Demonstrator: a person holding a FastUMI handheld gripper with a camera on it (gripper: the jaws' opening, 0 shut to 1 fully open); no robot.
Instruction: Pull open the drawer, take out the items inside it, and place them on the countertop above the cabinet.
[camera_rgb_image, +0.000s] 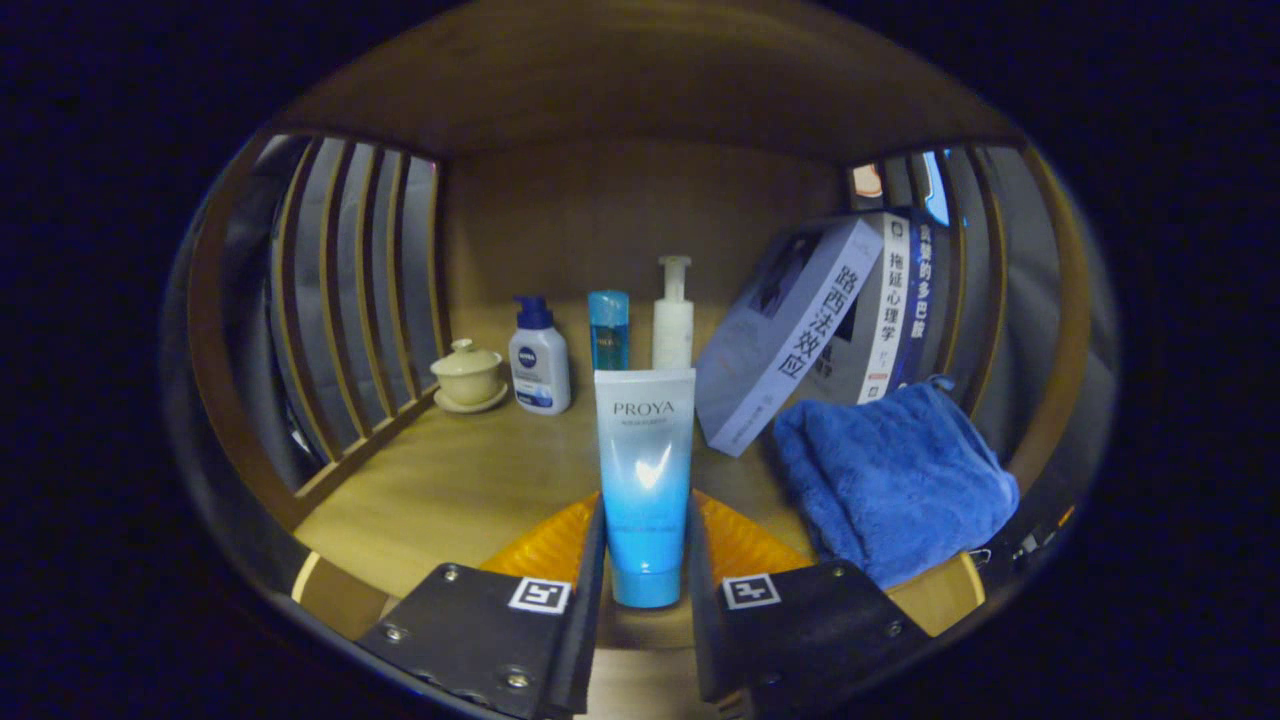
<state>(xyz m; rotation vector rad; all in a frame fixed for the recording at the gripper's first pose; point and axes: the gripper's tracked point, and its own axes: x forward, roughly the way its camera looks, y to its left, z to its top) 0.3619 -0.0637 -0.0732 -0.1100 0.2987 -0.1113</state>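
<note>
A light blue tube (644, 470) stands upright, cap down, between my two fingers. Both fingers (560, 545) press on its lower half, so my gripper (646, 560) is shut on the tube. It hangs just above the wooden countertop (450, 490) of the cabinet, near the front edge. The drawer is out of sight below.
Along the back stand a cream lidded cup on a saucer (467, 376), a white and blue pump bottle (539, 356), a small blue bottle (608, 330) and a white pump bottle (673, 315). Leaning books (790, 335) and a folded blue towel (890, 480) fill the right. Slatted wooden sides (350, 290) enclose the shelf.
</note>
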